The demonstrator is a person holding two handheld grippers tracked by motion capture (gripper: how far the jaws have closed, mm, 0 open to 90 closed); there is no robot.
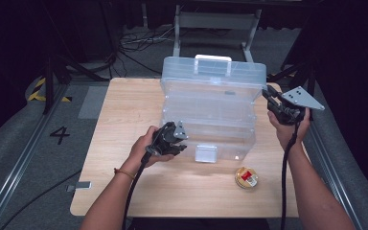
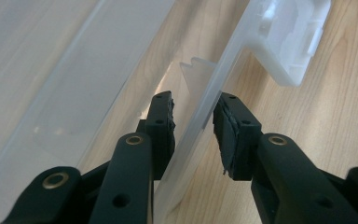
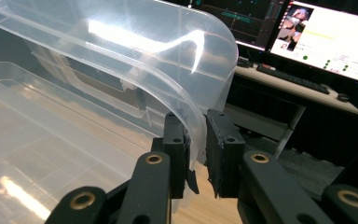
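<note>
Clear plastic box (image 1: 211, 108) stands mid-surface (image 1: 124, 124), lid (image 3: 135, 51) raised. Left gripper (image 2: 193, 123) fingers straddle the front wall, not yet clamped. Right gripper (image 3: 196, 140) fingers pinch the lid's edge. Judgement: steady the base, swing the lid slowly, grip lightly; thin walls flex. Box see-through, tiered, white latch (image 1: 206, 153) in front.

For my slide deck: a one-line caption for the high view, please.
Two hand-held grippers work a clear plastic box: left gripper at its front wall, right gripper on its raised lid.
</note>
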